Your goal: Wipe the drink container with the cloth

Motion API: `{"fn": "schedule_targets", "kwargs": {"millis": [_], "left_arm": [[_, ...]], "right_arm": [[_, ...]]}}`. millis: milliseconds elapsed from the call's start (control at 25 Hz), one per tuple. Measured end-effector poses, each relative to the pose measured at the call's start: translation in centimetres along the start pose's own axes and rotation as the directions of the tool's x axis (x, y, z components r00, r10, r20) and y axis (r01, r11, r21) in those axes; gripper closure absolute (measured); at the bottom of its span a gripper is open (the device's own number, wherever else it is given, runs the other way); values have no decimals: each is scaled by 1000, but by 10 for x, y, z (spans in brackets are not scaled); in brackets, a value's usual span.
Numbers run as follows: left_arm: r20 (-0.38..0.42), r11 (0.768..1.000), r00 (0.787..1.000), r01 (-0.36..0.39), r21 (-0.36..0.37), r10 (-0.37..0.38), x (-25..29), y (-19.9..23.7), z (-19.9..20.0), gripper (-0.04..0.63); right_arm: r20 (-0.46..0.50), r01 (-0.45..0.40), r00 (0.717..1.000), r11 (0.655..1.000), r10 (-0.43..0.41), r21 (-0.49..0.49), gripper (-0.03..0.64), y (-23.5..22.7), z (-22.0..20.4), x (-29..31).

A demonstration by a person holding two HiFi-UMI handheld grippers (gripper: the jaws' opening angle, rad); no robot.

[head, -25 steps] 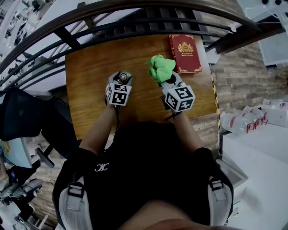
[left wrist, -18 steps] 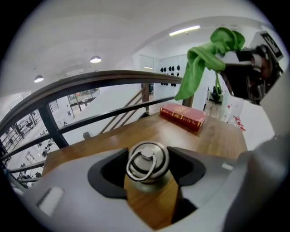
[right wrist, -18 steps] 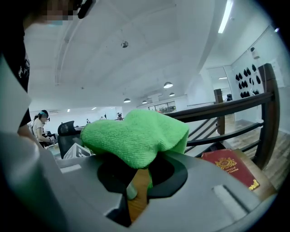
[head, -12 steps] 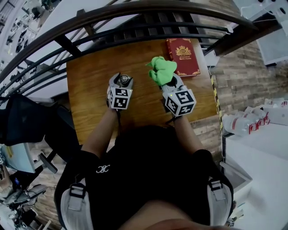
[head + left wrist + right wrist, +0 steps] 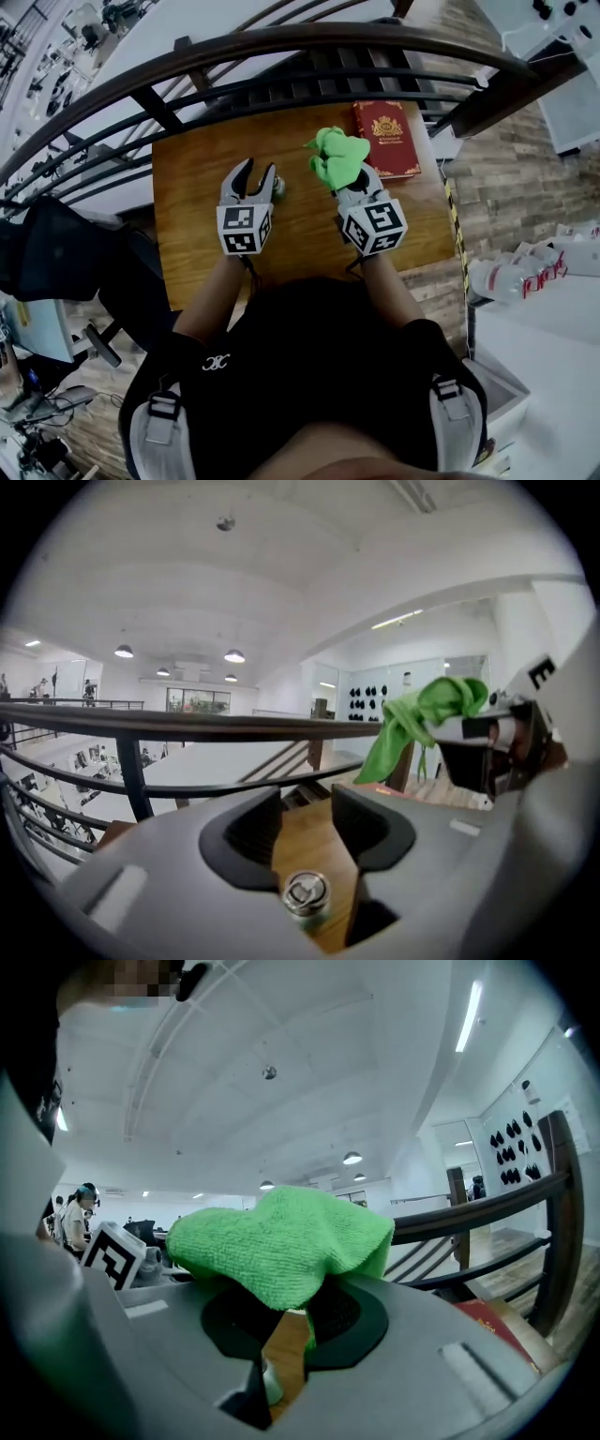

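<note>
A small drink can [image 5: 279, 188] stands upright on the wooden table [image 5: 192, 225]; in the left gripper view its silver top [image 5: 307, 892] shows far below the gap between the jaws. My left gripper [image 5: 255, 173] hovers just left of the can. Its jaws are closing, the pads touch nothing, and nothing is between them [image 5: 307, 808]. My right gripper [image 5: 345, 178] is shut on a bunched green cloth [image 5: 336, 155] held above the table to the right of the can. The cloth [image 5: 281, 1241] covers the right jaw tips and also shows in the left gripper view [image 5: 422, 714].
A red book [image 5: 385, 136] lies at the table's far right corner. A dark curved railing [image 5: 281, 56] runs along the table's far edge. Brick-patterned floor [image 5: 497, 178] lies to the right of the table.
The left gripper had its jaws around the can; now it has pulled back and up, with the can standing free beside its right jaw. The right gripper with the cloth has barely moved.
</note>
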State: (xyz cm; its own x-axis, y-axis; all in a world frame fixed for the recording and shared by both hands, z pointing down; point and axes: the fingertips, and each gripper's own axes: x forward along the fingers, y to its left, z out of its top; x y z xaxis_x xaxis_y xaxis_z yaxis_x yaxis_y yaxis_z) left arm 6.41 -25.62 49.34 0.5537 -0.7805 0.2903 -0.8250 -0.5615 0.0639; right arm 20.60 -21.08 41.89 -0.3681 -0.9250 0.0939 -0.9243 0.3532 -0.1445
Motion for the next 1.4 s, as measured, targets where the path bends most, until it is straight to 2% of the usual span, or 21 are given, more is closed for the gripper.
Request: {"fn": "schedule_targets", "kwargs": {"millis": [120,280,480,760,1080,1400], "left_arm": [[69,999,996,-47,-28,49,-23,10,38,470],[117,991,984,-131,-18,133,-53,24,68,541],[99,982,977,-185,-26,186,-77,35,63,541],[69,967,966,-248,-51,251,-99,47,51,541],[88,967,964,-248,-55,252,-112,45,65,541],[78,963,961,-262,-63,267,-118,65,59,541]], "right_arm": [[54,9,998,1000,-7,-26,568,4,18,2],[110,29,994,998,-22,-59,568,12,38,2],[144,25,989,995,-11,-99,568,23,48,1],[136,-25,990,997,34,-71,568,34,42,-2],[118,-59,991,995,69,-83,568,48,40,3],[105,-64,992,993,75,-101,566,68,35,9]]}}
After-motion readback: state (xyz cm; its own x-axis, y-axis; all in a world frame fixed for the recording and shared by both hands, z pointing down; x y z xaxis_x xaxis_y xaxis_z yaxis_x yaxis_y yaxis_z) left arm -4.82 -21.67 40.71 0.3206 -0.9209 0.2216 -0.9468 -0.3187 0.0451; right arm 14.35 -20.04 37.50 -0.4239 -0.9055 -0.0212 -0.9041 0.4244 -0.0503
